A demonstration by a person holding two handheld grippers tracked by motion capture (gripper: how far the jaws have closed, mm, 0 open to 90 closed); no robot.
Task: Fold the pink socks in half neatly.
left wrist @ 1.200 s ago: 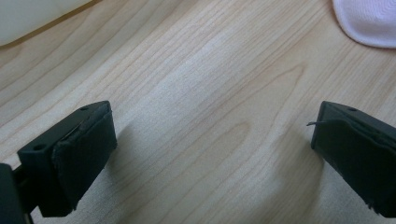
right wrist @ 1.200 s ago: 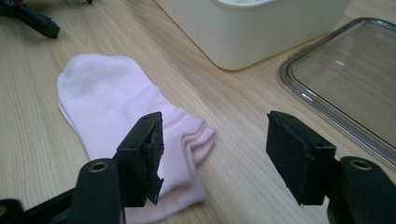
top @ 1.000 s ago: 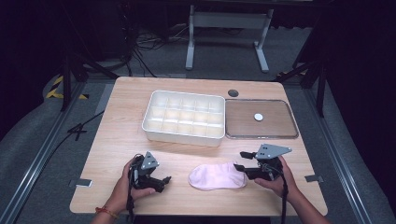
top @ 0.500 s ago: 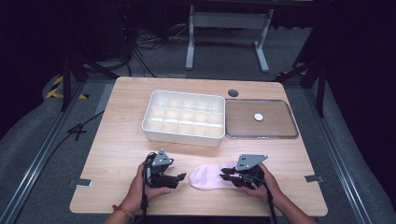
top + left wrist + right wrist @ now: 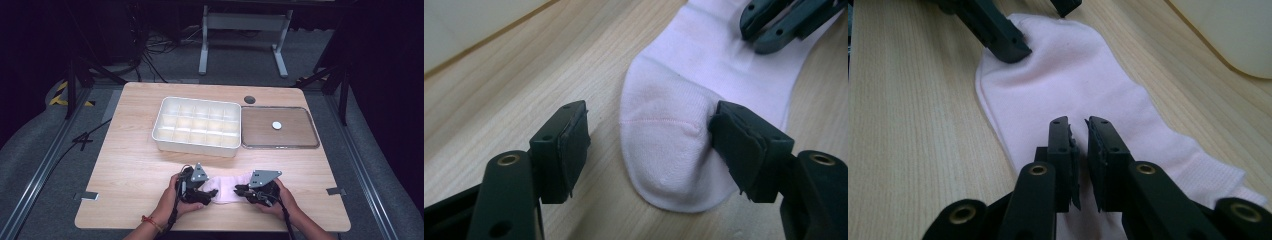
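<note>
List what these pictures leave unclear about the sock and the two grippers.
- Right gripper: its jaws have just been closing over the pink sock; whether fabric is pinched is hidden behind the pads, right gripper view.
- Sock cuff: cut off behind the jaws, right gripper view.
- Left gripper: one pad touches the toe; grip unsettled.
- High view: hands cover the sock ends.

Left gripper [image 5: 204,191] jaws apart and just closing, right gripper [image 5: 243,191] jaws nearly together.

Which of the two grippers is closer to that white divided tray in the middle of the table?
Left. The left gripper sits at the pink sock's toe end, just below the white compartment tray. The right gripper, at the sock's other end, lies further toward the tray's right corner.
</note>
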